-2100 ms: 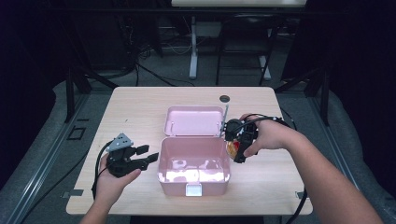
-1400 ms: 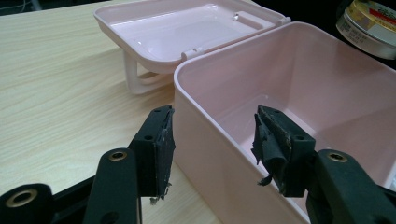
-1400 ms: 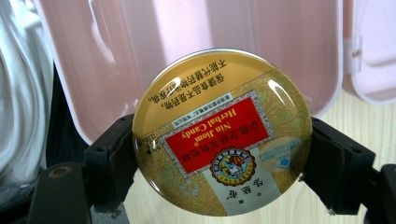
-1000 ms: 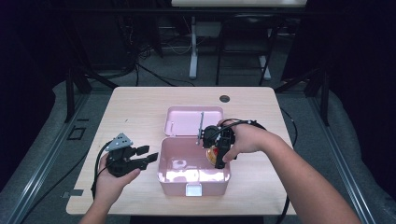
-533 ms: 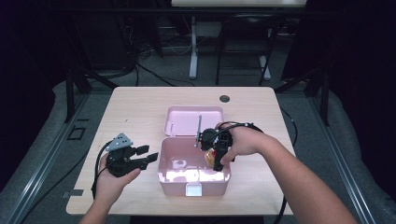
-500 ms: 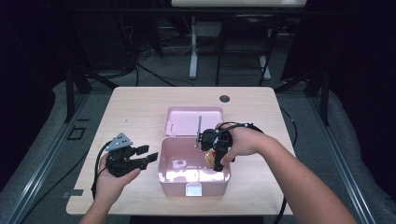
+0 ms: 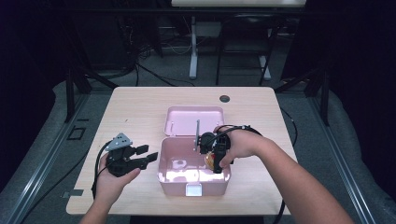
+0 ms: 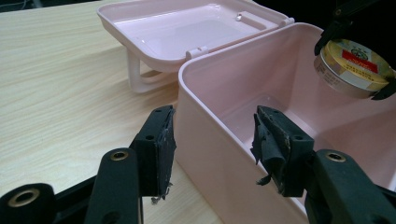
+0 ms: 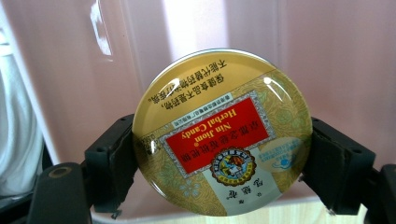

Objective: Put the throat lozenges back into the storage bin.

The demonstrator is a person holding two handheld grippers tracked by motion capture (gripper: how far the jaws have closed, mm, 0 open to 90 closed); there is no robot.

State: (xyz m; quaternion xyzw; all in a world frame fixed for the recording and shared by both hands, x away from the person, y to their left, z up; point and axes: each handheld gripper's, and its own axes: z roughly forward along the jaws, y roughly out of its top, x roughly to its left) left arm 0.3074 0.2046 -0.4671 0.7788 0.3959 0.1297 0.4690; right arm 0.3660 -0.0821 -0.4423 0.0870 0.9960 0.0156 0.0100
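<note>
1. Nearest the person, the left gripper (image 7: 140, 157) rests on the pale wooden table (image 7: 140, 107) just left of the open pink plastic box (image 7: 194, 186); in its own view the jaws stand apart and hold nothing, one either side of the box's near wall.
2. The right gripper (image 7: 212, 156) reaches into the box's right half, its jaws clamped on the rim of a round gold candy tin (image 9: 222, 133) with a red label.
3. The tin hangs inside the box, tilted, above the floor.
4. Behind the box, its hinged pink lid (image 7: 192, 120) lies open and flat.
5. Farther back, a small dark round disc (image 7: 224, 98) sits near the table's far edge.
</note>
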